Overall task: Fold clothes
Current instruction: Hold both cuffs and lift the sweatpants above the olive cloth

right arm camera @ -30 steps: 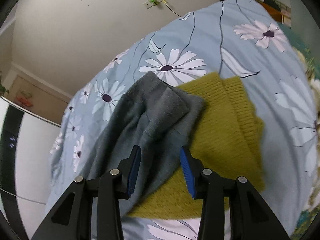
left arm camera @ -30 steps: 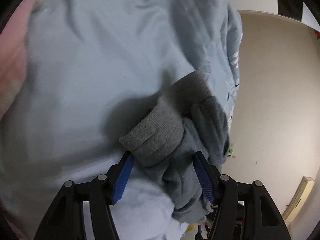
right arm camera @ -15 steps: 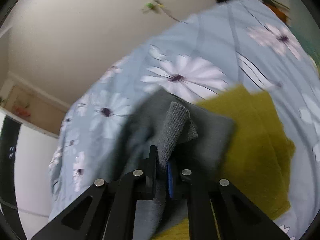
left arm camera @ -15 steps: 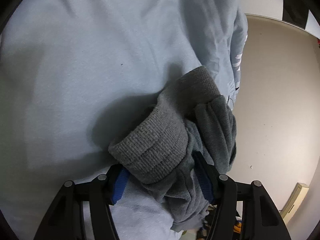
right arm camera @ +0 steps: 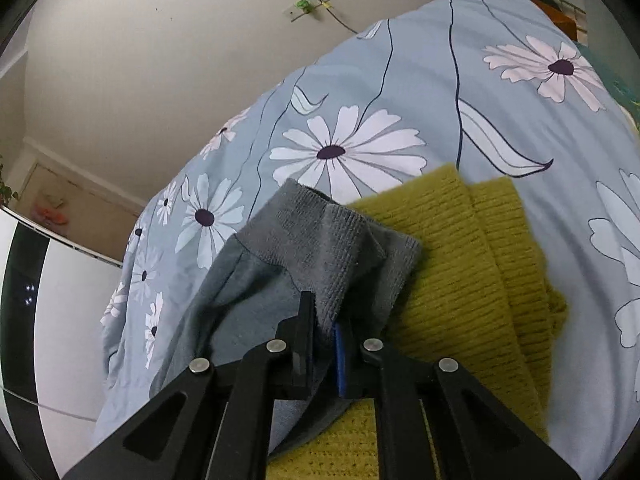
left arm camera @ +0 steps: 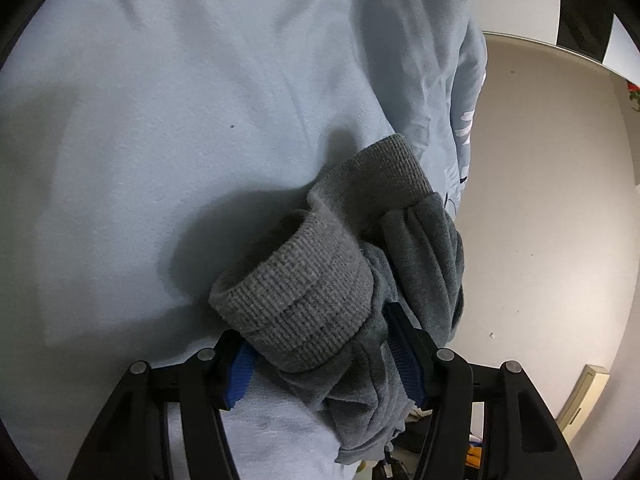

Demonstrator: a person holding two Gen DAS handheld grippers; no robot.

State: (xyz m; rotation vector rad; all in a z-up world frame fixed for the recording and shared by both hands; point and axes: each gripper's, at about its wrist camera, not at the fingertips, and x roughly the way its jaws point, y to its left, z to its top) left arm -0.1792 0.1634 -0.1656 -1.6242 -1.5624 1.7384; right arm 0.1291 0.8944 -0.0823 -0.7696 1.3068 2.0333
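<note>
A grey garment with ribbed cuffs spans both views. In the left wrist view, its bunched cuff and folds (left arm camera: pixel 296 292) fill the gap of my left gripper (left arm camera: pixel 320 344), whose blue pads press on the bundle from both sides. In the right wrist view, another ribbed edge of the grey garment (right arm camera: pixel 320 248) is pinched in my right gripper (right arm camera: pixel 324 316). Its jaws are nearly together and opening slightly, with the cloth still between them. The grey garment lies partly over a folded yellow-green knit sweater (right arm camera: pixel 472 264) on the bed.
A blue bedspread with white daisies (right arm camera: pixel 360 120) covers the bed. Light blue fabric (left arm camera: pixel 160 120) fills most of the left wrist view, with beige floor (left arm camera: pixel 540 200) to its right. A wall socket (right arm camera: pixel 306 4) and a white appliance (right arm camera: pixel 24 320) lie beyond the bed.
My right gripper went from open around the grey cuff to closed on it, lifting the ribbed edge. The bundle in my left gripper now sits deeper between its pads.
</note>
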